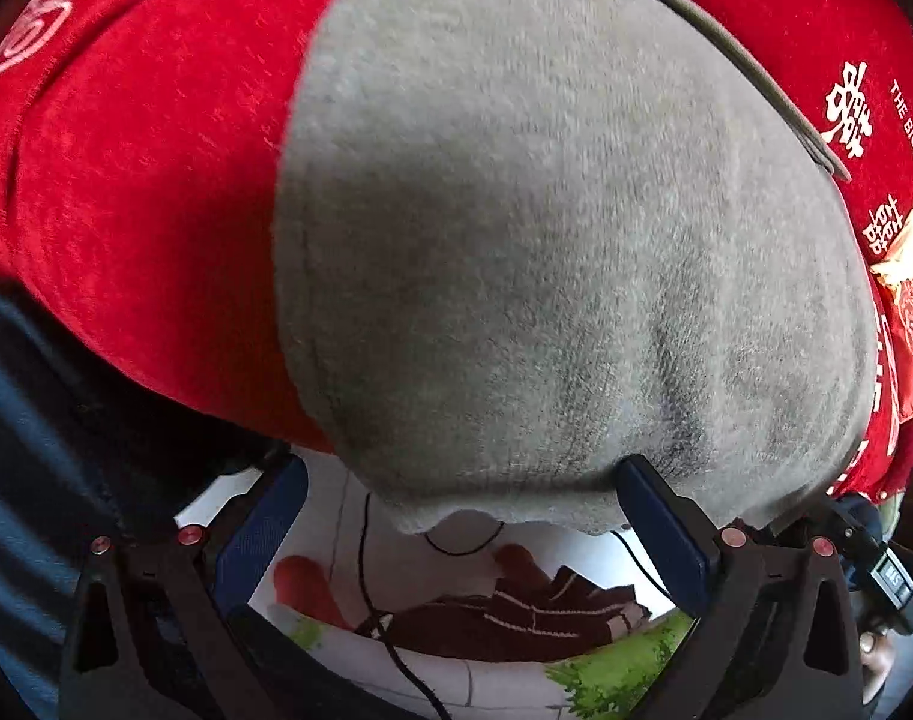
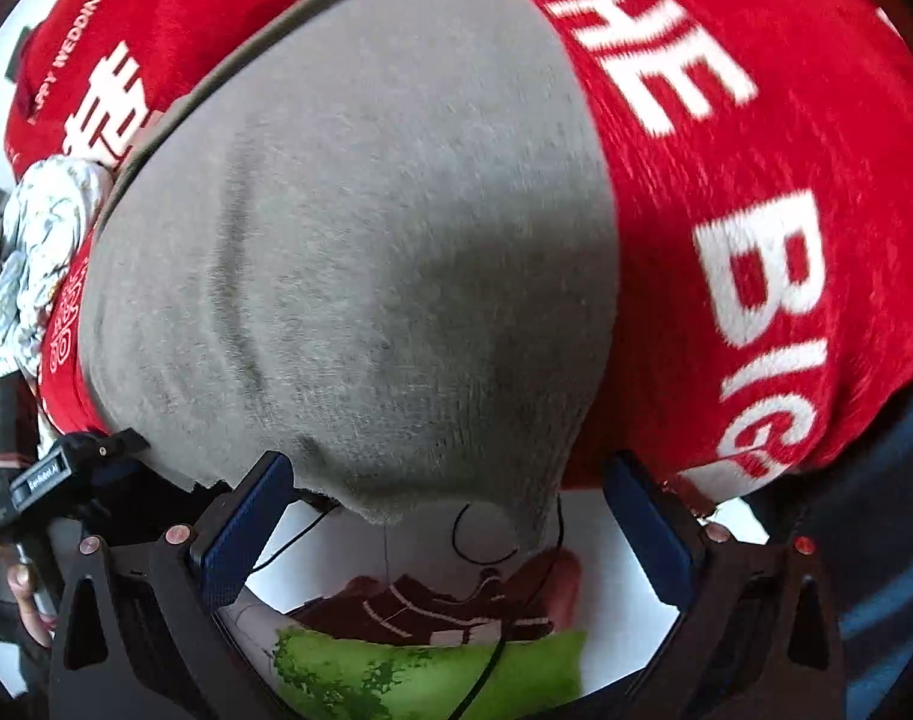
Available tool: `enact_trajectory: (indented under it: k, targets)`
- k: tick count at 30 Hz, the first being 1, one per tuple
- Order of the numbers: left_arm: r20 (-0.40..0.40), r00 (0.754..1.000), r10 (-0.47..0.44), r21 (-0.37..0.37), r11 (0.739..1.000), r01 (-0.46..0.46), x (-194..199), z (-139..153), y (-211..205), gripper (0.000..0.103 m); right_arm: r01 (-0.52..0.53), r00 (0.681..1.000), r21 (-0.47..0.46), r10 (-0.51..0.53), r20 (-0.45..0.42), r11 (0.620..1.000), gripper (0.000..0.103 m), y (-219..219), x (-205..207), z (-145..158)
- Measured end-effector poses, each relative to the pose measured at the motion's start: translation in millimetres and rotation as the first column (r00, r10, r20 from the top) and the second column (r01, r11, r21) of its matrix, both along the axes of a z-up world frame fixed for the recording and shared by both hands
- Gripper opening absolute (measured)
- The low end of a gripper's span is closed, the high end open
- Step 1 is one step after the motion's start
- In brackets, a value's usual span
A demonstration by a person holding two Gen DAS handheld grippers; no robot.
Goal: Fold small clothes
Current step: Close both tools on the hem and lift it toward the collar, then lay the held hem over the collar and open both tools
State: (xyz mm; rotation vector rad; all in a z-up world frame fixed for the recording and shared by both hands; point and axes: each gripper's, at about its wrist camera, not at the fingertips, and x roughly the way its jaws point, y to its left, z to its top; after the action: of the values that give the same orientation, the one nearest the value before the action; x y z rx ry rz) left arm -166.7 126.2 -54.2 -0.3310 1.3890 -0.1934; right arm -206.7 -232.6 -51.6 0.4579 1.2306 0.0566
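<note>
A grey fleece garment (image 1: 546, 240) lies flat on a red cloth (image 1: 144, 210) with white lettering, and a darker band runs along its far edge. Its near hem hangs slightly past the table's front edge. In the left wrist view my left gripper (image 1: 462, 468) is open, blue pads (image 1: 258, 534) spread wide on either side of the hem, not pinching it. In the right wrist view the same grey garment (image 2: 366, 240) fills the middle. My right gripper (image 2: 447, 465) is open there too, its pads (image 2: 654, 534) straddling the near hem.
A pale patterned garment (image 2: 42, 228) lies bunched at the cloth's left end. Below the table edge are a white floor, a black cable (image 1: 396, 648) and a green and brown picture mat (image 2: 426, 660). Dark blue clothing of the person (image 1: 24, 480) is close by.
</note>
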Motion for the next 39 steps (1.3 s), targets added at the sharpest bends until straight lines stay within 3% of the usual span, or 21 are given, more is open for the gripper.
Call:
enact_trajectory:
  k: [3,9,10,11,12,13,14,15,16,19,22,25,29,32,36,39]
  targets:
    - [-0.018,1.000,0.024,-0.043,0.999,-0.024,0,-6,3,0.103,0.046,0.999,0.046,-0.047,0.027,0.998,0.103,-6,-4,-2]
    - [0.006,1.000,0.028,-0.045,0.999,-0.027,-10,-6,0,0.103,0.111,0.992,0.147,-0.119,0.051,0.983,0.103,-22,-10,-8]
    - [0.010,1.000,0.019,-0.052,0.998,-0.019,-11,-4,-2,0.097,0.105,0.993,0.138,-0.113,0.047,0.985,0.103,-21,-10,-6]
    - [0.015,1.000,0.002,-0.078,0.997,-0.001,-8,-1,-8,0.080,0.095,0.994,0.125,-0.101,0.044,0.988,0.103,-18,-10,-6]
    - [0.015,1.000,-0.013,-0.099,0.995,0.015,-7,1,-4,0.076,0.087,0.995,0.118,-0.092,0.041,0.989,0.098,-16,-10,-5]
    - [0.024,0.999,-0.024,-0.104,0.994,0.026,-6,1,-3,0.057,0.080,0.996,0.105,-0.084,0.030,0.991,0.083,-14,-10,-5]
    - [0.033,0.999,-0.042,-0.114,0.992,0.045,-9,4,-5,0.024,0.079,0.997,0.084,-0.081,0.011,0.993,0.072,-12,-11,-5]
    - [0.036,0.997,-0.063,-0.124,0.990,0.067,-13,6,-7,0.009,0.070,0.998,0.083,-0.070,-0.003,0.994,0.046,-12,-13,-5]
    - [0.042,0.997,-0.059,-0.124,0.990,0.064,-17,9,-6,0.010,0.040,0.999,0.129,-0.040,0.003,0.991,0.012,-11,-15,-4]
    - [0.091,0.994,-0.053,-0.157,0.985,0.067,-25,25,-3,0.010,-0.033,0.997,0.134,0.024,0.068,0.990,0.012,-2,-22,14]
    - [0.207,0.976,-0.069,-0.146,0.984,0.101,-31,54,-3,0.010,-0.120,0.974,0.134,0.091,0.209,0.984,0.012,8,-30,51]
    - [0.304,0.951,-0.056,-0.127,0.987,0.099,-22,83,-1,0.010,-0.125,0.945,0.146,0.072,0.319,0.981,0.012,2,-25,84]
    - [0.376,0.926,0.008,-0.151,0.987,0.053,22,109,4,0.010,-0.077,0.913,0.144,0.012,0.407,0.987,0.012,-11,0,109]
    - [0.379,0.925,0.027,-0.159,0.987,0.036,53,112,0,0.010,-0.038,0.910,0.131,-0.020,0.415,0.991,0.012,-16,34,112]
    - [0.330,0.943,0.037,-0.159,0.987,0.017,87,93,-2,0.010,-0.015,0.926,0.090,-0.020,0.378,0.996,0.012,-8,68,92]
    - [0.310,0.948,0.073,-0.229,0.973,0.000,87,78,2,0.010,-0.014,0.927,0.092,-0.022,0.374,0.996,0.013,-11,75,82]
